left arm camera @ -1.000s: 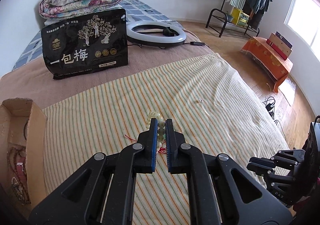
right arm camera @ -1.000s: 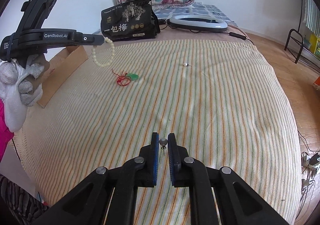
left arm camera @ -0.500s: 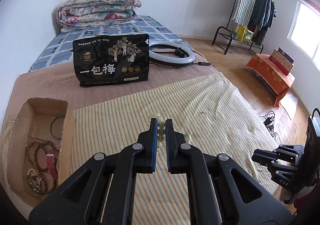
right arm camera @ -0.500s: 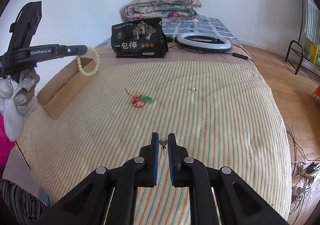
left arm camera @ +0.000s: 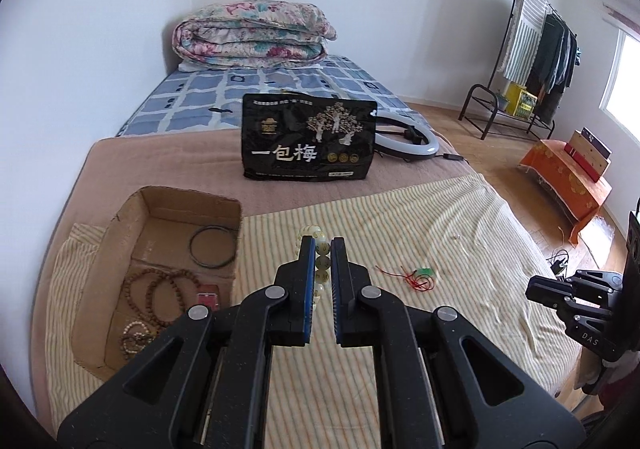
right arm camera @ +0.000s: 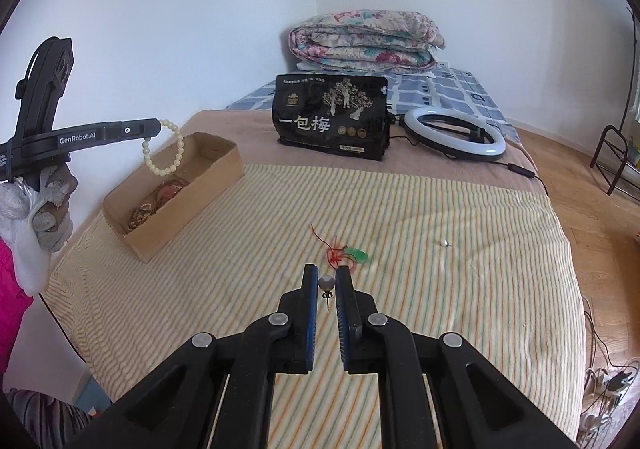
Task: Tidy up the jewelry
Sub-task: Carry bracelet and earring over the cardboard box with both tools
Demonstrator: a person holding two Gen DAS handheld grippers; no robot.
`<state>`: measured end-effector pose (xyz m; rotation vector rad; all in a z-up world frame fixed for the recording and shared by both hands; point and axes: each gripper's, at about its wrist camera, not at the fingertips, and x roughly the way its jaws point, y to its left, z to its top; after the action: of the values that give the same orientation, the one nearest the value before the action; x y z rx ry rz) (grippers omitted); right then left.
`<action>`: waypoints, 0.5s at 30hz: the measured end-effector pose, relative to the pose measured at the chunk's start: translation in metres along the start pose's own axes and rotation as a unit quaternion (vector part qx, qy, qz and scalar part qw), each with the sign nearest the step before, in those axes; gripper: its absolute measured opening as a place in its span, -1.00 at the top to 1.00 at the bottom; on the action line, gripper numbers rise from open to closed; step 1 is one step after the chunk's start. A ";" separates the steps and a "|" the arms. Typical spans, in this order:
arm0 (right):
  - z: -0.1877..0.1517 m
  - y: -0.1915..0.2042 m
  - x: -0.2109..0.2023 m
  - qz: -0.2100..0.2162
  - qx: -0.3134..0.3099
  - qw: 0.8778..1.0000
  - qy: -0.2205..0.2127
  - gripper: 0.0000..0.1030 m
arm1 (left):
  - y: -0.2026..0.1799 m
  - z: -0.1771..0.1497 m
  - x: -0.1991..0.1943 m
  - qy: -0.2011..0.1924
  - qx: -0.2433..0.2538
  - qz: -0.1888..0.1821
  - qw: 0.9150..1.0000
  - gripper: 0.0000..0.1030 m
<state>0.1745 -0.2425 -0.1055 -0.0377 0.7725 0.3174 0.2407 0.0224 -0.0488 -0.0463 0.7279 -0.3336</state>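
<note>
My left gripper is shut on a cream bead bracelet and holds it in the air beside the cardboard box; in the right wrist view the bracelet hangs from it above the box. The box holds bead bracelets, a black ring and a red piece. My right gripper is shut on a pearl stud earring above the striped cloth. A red-cord green pendant and another pearl earring lie on the cloth.
A black snack bag stands behind the cloth, a ring light beside it, a folded quilt at the back. A clothes rack and an orange-covered stool stand on the floor to the right.
My left gripper has lifted the bracelet and carried it left toward the box. My right gripper has risen and pulled back with the earring still held.
</note>
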 end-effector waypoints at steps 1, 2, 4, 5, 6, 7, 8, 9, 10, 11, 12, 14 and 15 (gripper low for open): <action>0.005 0.005 0.002 0.003 -0.004 1.000 -0.002 0.87 | 0.008 0.000 -0.003 -0.001 -0.005 0.004 1.000 0.90; 0.010 0.011 0.004 0.007 -0.008 1.000 -0.005 0.87 | 0.015 -0.001 -0.007 -0.002 -0.010 0.009 1.000 0.90; 0.019 0.023 0.009 0.014 -0.016 1.000 -0.009 0.87 | 0.029 -0.002 -0.013 -0.005 -0.017 0.019 1.000 0.90; 0.024 0.028 0.011 0.019 -0.020 1.000 -0.011 0.87 | 0.036 -0.004 -0.017 -0.007 -0.021 0.024 0.999 0.90; 0.029 0.033 0.015 0.023 -0.024 0.999 -0.012 0.87 | 0.043 -0.005 -0.020 -0.009 -0.024 0.029 0.999 0.90; 0.034 0.039 0.018 0.027 -0.027 0.999 -0.013 0.87 | 0.049 -0.007 -0.023 -0.010 -0.028 0.034 0.999 0.90; 0.039 0.044 0.021 0.031 -0.030 0.999 -0.014 0.87 | 0.055 -0.008 -0.026 -0.011 -0.032 0.038 0.999 0.90; 0.045 0.049 0.025 0.035 -0.032 0.999 -0.015 0.87 | 0.062 -0.009 -0.028 -0.012 -0.036 0.043 0.998 0.90; 0.050 0.054 0.028 0.039 -0.035 0.999 -0.016 0.87 | 0.068 -0.011 -0.030 -0.013 -0.039 0.048 0.998 0.90; 0.055 0.060 0.032 0.043 -0.038 0.998 -0.016 0.87 | 0.074 -0.012 -0.032 -0.014 -0.042 0.052 0.998 0.90; 0.060 0.065 0.036 0.046 -0.041 0.998 -0.017 0.87 | 0.080 -0.014 -0.033 -0.014 -0.046 0.056 0.997 0.90; 0.070 0.077 0.043 0.052 -0.047 0.997 -0.018 0.87 | 0.091 -0.018 -0.036 -0.015 -0.055 0.060 0.997 0.90; 0.075 0.082 0.046 0.056 -0.050 0.997 -0.017 0.87 | 0.097 -0.019 -0.037 -0.015 -0.060 0.062 0.996 0.90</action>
<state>0.2322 -0.1411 -0.0770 -0.0834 0.7249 0.4623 0.2298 0.1269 -0.0547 -0.1184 0.7171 -0.1709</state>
